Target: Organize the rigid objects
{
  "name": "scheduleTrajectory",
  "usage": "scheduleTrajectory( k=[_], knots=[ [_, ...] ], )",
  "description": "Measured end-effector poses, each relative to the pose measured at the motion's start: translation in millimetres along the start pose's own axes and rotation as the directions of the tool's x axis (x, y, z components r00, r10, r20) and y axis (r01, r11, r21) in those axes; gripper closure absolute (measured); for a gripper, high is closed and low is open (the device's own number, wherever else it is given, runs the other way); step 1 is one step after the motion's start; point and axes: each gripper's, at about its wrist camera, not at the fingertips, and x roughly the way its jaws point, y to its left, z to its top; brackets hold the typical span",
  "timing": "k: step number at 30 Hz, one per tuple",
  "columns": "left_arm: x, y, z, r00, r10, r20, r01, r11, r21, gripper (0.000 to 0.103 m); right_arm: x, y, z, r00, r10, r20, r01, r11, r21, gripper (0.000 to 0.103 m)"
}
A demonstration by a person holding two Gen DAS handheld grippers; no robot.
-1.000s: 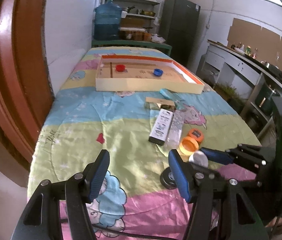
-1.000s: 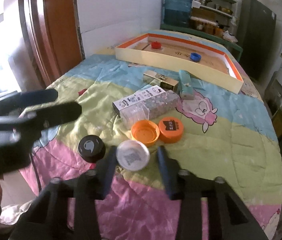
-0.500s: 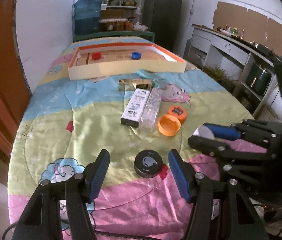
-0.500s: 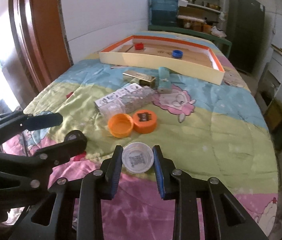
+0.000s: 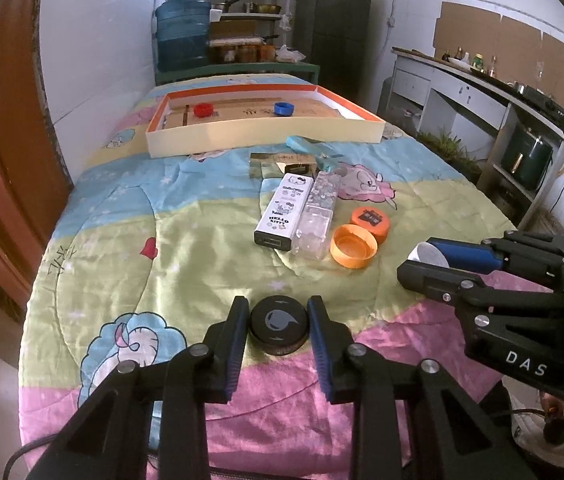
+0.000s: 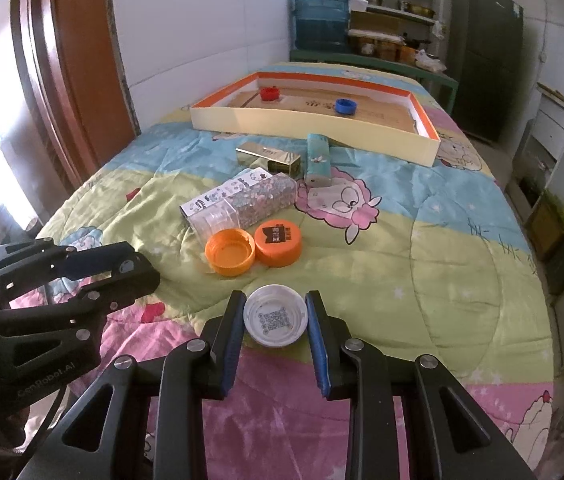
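Left wrist only: black lid point(image 5: 278, 324) between closing fingers point(image 5: 237, 332); contact prob.

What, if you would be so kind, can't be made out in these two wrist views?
- Right wrist view: black cap, hidden behind the left gripper.
- Left wrist view: white cap, mostly covered by the right gripper.
- Both views: shelf jars, too small to identify.
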Motion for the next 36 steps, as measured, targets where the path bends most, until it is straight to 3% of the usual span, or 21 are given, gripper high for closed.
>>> scheduleTrajectory(
  k=[11,36],
  knots=[
    [-8.5,4.5,17.5,0.999,-0.019,0.035,0.020,0.999,-0.027,0.073,-4.4,-1.4,12.7,1.000,0.004,0.022,-0.005,1.000,0.006,0.073],
    [2.7,21.0,100.3,0.996,-0.002,0.087,0.008,0.998,-0.068,0.073,5.6,-22.9,67.2,0.998,0.018,0.057,-0.019,1.000,0.012,0.073]
  ],
)
